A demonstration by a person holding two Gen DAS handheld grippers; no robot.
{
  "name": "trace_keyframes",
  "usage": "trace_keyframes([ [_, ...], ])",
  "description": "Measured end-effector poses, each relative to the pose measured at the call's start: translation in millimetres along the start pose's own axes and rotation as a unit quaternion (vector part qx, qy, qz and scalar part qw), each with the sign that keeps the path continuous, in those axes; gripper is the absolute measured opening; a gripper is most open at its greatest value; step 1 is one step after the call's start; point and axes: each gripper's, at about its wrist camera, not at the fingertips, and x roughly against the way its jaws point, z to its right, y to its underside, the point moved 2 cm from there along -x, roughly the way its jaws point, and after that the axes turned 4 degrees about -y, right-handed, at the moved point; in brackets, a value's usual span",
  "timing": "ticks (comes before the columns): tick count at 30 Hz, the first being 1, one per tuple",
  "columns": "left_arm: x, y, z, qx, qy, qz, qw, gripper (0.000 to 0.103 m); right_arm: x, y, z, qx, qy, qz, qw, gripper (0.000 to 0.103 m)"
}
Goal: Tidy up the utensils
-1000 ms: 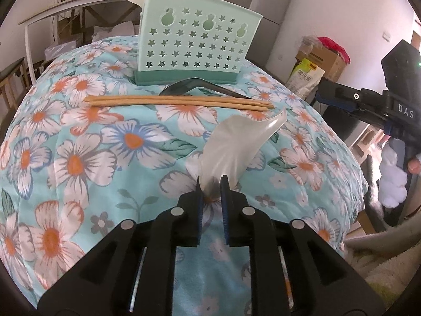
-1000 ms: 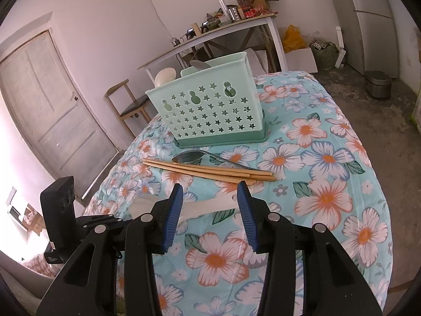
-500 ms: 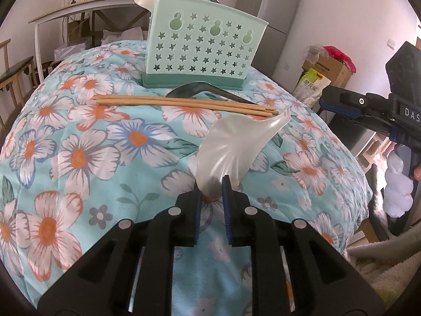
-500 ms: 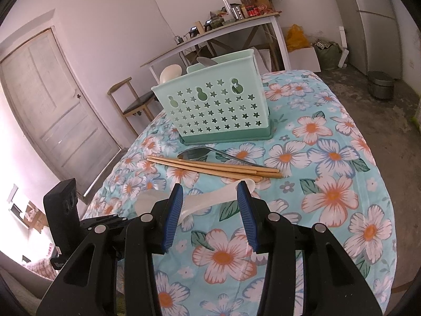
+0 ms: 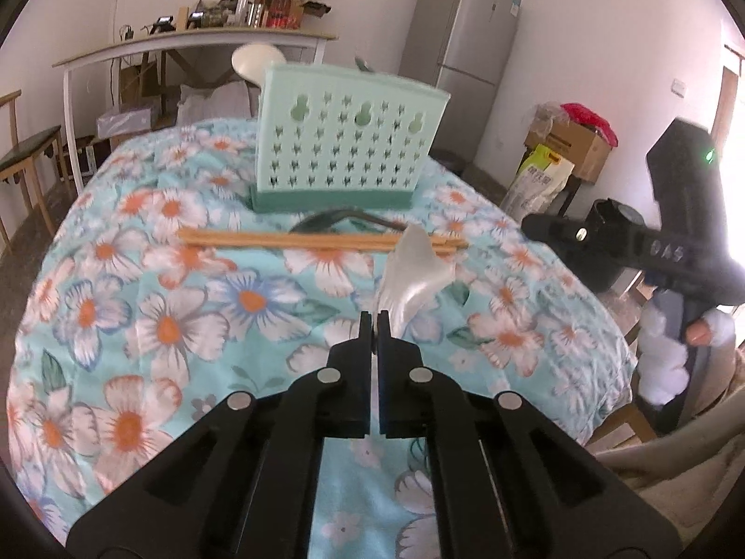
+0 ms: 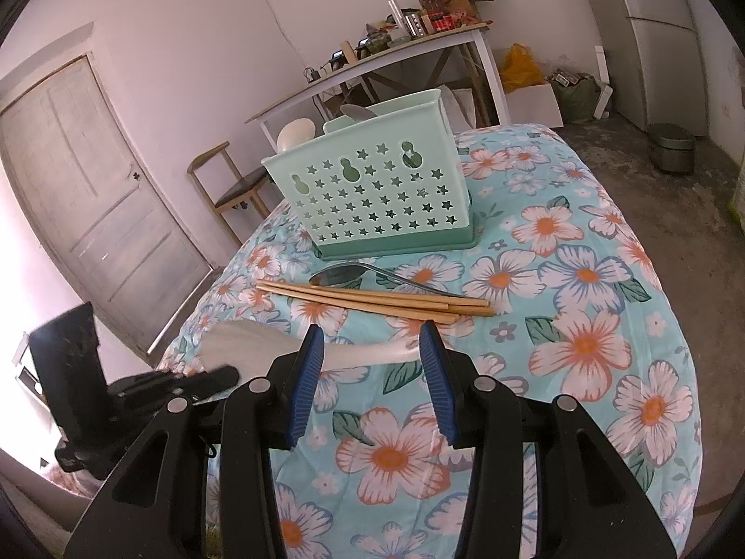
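White plastic spoon (image 5: 412, 279) clamped at bowl edge by left gripper (image 5: 371, 321), handle pointing toward caddy (image 5: 347, 151) ahead. Right gripper (image 6: 372, 363) open, empty.

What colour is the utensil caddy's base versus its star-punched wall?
The caddy has a darker teal-green base under a pale mint wall; the right wrist view shows it best.

Caddy (image 6: 372, 200): matt mint plastic w/ star holes. In front of caddy: chopsticks (image 6: 372, 300) look like plain wood; metal spoon (image 6: 344, 275) is glossy. White spoon (image 5: 412, 275): smooth, shiny, prob. plastic. Tabletop cloth (image 6: 582, 326): soft floral fabric. Fingers (image 6: 307, 372): ribbed blue pads.
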Motion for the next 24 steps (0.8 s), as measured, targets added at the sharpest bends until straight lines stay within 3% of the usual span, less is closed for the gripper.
trace_keyframes([
  [24, 43.5, -24.0, -35.7, 0.049, -0.01, 0.047, 0.9976, 0.001, -5.0, 0.8, 1.9, -0.012, -0.001, -0.003, 1.0, 0.042],
])
